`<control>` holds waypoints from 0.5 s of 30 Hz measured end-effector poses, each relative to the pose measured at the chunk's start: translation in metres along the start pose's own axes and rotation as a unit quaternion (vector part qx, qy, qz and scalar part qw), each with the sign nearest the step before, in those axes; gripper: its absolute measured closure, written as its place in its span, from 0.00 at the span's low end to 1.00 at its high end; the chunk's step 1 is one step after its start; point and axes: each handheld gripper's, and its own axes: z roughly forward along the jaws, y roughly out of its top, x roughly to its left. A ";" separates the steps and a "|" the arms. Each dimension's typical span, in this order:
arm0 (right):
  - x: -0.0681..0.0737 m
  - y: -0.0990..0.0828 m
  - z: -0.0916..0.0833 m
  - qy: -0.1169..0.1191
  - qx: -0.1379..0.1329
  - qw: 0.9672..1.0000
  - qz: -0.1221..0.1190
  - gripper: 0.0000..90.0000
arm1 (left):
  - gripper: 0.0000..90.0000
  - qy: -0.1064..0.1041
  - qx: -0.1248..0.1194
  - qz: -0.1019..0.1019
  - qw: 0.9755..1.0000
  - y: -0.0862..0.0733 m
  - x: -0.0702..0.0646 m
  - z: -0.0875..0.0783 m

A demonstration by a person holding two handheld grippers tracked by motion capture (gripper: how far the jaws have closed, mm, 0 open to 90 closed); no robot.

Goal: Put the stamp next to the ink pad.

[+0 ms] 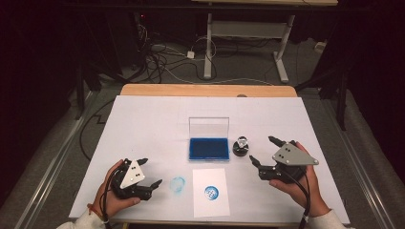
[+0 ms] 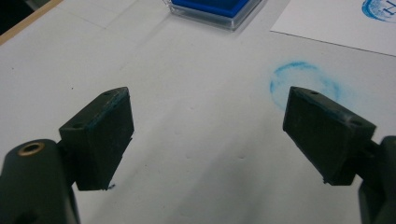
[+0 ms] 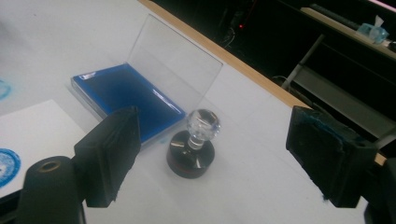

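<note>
One blue round stamp print (image 1: 211,192) (lettering unreadable) — on paper (image 1: 210,203).

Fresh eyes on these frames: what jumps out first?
The open blue ink pad at mid-table, clear lid upright. Right beside it stands the round stamp with a clear knob, in front of the open right claw. Nearer, a white sheet bears a blue stamp print, with a blue smudge to its left.

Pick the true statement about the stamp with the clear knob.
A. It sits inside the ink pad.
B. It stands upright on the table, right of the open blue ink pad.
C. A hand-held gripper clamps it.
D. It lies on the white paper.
B: the stamp stands upright beside the ink pad, with both hand-held grippers open and apart from it.
</note>
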 end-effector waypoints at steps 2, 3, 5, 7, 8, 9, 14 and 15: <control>-0.001 -0.004 -0.001 0.001 0.003 1.000 0.000 0.20 | 0.18 0.000 0.002 0.003 1.000 0.000 -0.001 0.001; -0.001 -0.006 -0.001 0.001 0.004 1.000 -0.002 0.20 | 0.18 -0.001 0.003 0.003 1.000 0.000 -0.001 0.001; -0.001 -0.011 -0.002 0.002 0.005 1.000 -0.004 0.20 | 0.18 0.000 0.002 0.002 1.000 0.000 -0.001 0.001; -0.001 -0.015 -0.002 -0.004 0.007 1.000 -0.003 0.19 | 0.18 0.000 0.001 0.003 1.000 0.001 -0.001 0.001; -0.002 -0.018 -0.002 -0.007 0.006 1.000 0.001 0.19 | 0.18 0.001 0.001 0.003 1.000 0.001 -0.001 0.001; -0.002 -0.020 -0.003 -0.007 0.006 1.000 0.003 0.19 | 0.18 0.000 0.000 0.002 1.000 0.001 -0.001 0.001; -0.004 -0.032 -0.007 -0.010 -0.001 1.000 0.011 0.19 | 0.18 0.002 -0.004 0.005 1.000 0.002 -0.001 0.000; -0.004 -0.034 -0.009 -0.012 -0.004 1.000 0.011 0.19 | 0.18 0.003 -0.005 0.006 1.000 0.002 -0.001 0.000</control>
